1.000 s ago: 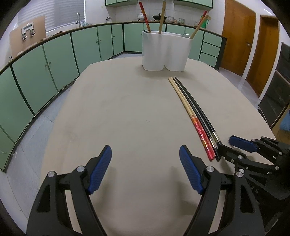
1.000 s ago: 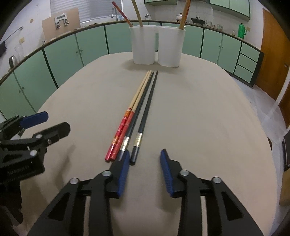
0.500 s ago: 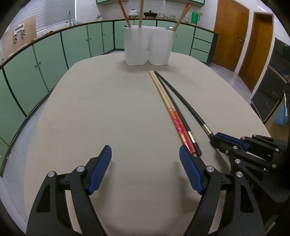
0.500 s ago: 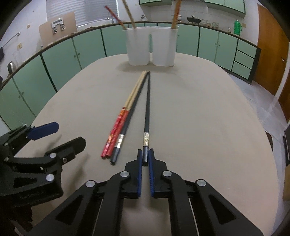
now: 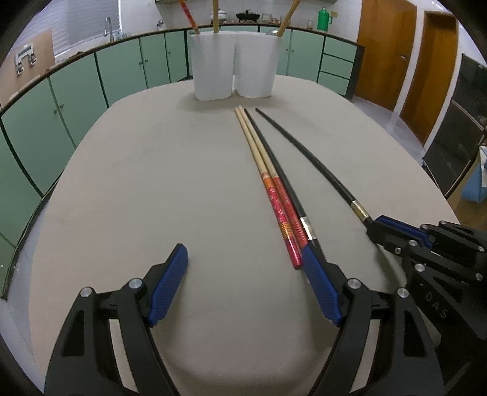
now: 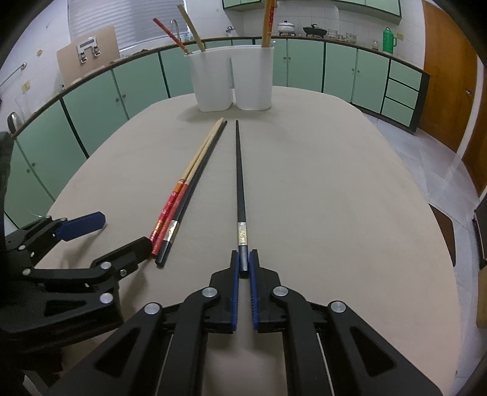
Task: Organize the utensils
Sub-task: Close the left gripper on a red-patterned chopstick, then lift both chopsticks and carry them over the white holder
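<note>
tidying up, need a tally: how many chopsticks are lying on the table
4. Two red-handled wooden chopsticks and one black chopstick lie together left of centre; another black chopstick lies apart, its end in the right gripper. More stand in the white holder.

We see an evenly lit, moderately bright room, with daylight entering through the slatted window blind far ahead and to the left of the jaws. The matte beige oval tabletop shows no glare; a soft shadow pools just in front of the white twin-compartment plastic utensil holder. Both views are sharp beyond the jaws. Fisheye distortion bends the long row of green cabinet fronts into an arc, and black vignetting fills the corners.
</note>
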A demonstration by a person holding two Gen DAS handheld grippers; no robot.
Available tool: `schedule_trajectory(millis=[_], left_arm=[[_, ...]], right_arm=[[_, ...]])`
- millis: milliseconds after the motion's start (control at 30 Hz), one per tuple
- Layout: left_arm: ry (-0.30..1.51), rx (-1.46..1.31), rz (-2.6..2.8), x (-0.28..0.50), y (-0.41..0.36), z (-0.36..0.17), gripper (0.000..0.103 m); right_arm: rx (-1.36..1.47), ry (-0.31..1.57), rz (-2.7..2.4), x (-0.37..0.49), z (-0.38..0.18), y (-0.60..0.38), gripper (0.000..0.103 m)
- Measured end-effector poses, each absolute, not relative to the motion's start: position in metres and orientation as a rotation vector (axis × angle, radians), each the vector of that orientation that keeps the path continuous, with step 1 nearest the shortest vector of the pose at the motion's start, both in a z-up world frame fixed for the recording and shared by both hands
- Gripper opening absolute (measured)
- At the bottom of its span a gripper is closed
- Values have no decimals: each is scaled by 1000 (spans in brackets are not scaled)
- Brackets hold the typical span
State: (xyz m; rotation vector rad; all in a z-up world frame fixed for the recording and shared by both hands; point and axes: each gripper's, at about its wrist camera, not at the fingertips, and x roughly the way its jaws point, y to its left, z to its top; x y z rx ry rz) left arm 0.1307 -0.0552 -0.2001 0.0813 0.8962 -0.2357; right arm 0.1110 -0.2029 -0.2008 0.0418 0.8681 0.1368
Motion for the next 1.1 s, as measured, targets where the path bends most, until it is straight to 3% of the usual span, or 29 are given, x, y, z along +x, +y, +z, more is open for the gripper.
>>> schedule_trajectory(millis=[200, 400, 500, 567, 633, 1100], left_arm=[[905, 74, -198, 133, -50, -201, 76], [900, 75, -198, 132, -52, -200, 62], [893, 71, -214, 130, -54, -199, 40], [893, 64, -231, 130, -55, -199, 16], [894, 70, -225, 130, -58, -199, 6], [789, 57, -225, 117, -46, -155, 5]], right_arm=[[37, 868, 140, 111, -200, -203, 7], [27, 860, 136, 110, -201, -201, 7], [37, 860, 141, 110, -202, -203, 7], [39, 859, 143, 109, -202, -203, 7], [38, 859, 142, 109, -202, -203, 7], [56, 799, 163, 101, -166, -215, 6]])
